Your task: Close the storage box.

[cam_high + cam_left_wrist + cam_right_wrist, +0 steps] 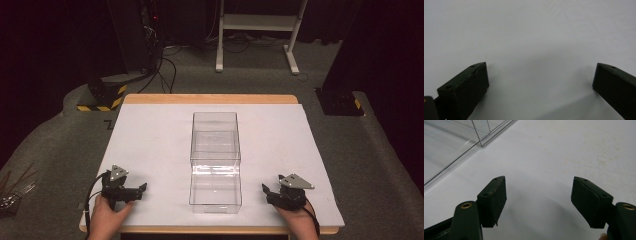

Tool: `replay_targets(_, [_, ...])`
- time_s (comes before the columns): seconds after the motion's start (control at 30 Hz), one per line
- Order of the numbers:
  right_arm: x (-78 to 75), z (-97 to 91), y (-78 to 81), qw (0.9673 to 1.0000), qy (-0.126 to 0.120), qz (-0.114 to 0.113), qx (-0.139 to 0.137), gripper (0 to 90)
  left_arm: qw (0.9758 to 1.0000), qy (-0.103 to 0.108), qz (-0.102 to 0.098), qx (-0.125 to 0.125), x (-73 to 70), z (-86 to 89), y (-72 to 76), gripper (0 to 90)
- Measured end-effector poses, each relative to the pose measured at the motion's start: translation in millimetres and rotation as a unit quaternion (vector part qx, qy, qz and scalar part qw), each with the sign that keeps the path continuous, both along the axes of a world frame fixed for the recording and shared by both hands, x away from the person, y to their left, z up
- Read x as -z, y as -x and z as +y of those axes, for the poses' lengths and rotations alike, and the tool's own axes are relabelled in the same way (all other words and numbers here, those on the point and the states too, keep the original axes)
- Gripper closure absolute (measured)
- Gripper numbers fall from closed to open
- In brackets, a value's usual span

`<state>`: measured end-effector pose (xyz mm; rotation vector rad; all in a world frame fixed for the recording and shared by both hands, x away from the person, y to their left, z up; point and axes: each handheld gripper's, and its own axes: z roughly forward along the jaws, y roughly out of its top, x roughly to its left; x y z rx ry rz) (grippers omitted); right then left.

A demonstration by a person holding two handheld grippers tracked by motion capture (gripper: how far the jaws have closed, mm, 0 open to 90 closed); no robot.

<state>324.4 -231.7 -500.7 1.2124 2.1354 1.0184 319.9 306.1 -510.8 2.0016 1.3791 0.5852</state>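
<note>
On the white sheet covering the wooden table, a clear plastic box stands in the middle, its long axis running away from the person toward the far edge. It looks like two see-through bins set end to end or nested, the near one open at the top; whether they are joined cannot be told.

The left gripper rests near the front edge, to the left of the box, its jaws spread wide and holding nothing. In the left gripper view only bare white sheet lies between the jaws. The right gripper sits at the matching spot on the right, jaws likewise parted and empty. In the right gripper view the box's lower edge shows up and to the left, apart from the jaw tips.

Both grippers point inward at the near end of the box, one on each side, at much the same distance, so neither hand is clearly nearer. The move ahead likely turns on closing that sideways gap to the near bin's side walls. Nothing lies between the jaws and the box. Off the table, a white stand and cables sit on the floor beyond, well apart.
</note>
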Motion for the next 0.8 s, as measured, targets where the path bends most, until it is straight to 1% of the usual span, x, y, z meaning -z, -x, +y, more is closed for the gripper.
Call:
replay_targets(0.17, [0.0, -0.9, -0.5, 1.0000, -0.005, 0.003, 0.003, 29.0, 1.0000, 0.002, 0.001, -0.001, 0.1, -0.1, 0.0, 0.6])
replay_targets(0.27, [0.0, -2.0, -1.0, 0.9999, -0.008, 0.003, 0.005, 29.7, 1.0000, 0.000, 0.000, 0.000, -0.1, -0.1, 0.1, 0.6])
replay_targets(0.33, [-0.1, -2.0, -1.7, 0.9999, -0.010, 0.009, 0.007, 30.8, 1.0000, 0.001, 0.001, 0.000, -0.1, -0.1, 0.0, 0.6])
replay_targets(0.4, [0.1, -2.0, -2.4, 0.9999, -0.009, 0.011, 0.006, 31.4, 1.0000, 0.000, 0.000, 0.000, -0.1, -0.1, -0.1, 0.6])
replay_targets(0.5, [0.4, -0.2, -2.4, 1.0000, 0.001, 0.009, 0.002, 31.9, 1.0000, -0.002, -0.001, 0.000, -0.1, -0.1, 0.0, 0.6])
replay_targets(0.6, [0.3, 0.6, -2.7, 0.9999, 0.005, 0.010, 0.002, 32.4, 1.0000, -0.001, -0.001, 0.000, 0.0, -0.1, 0.0, 0.5])
replay_targets(0.8, [0.1, -0.1, -4.3, 0.9998, -0.003, 0.020, 0.003, 34.1, 1.0000, -0.002, -0.002, 0.000, 0.0, -0.3, 0.3, 0.6])
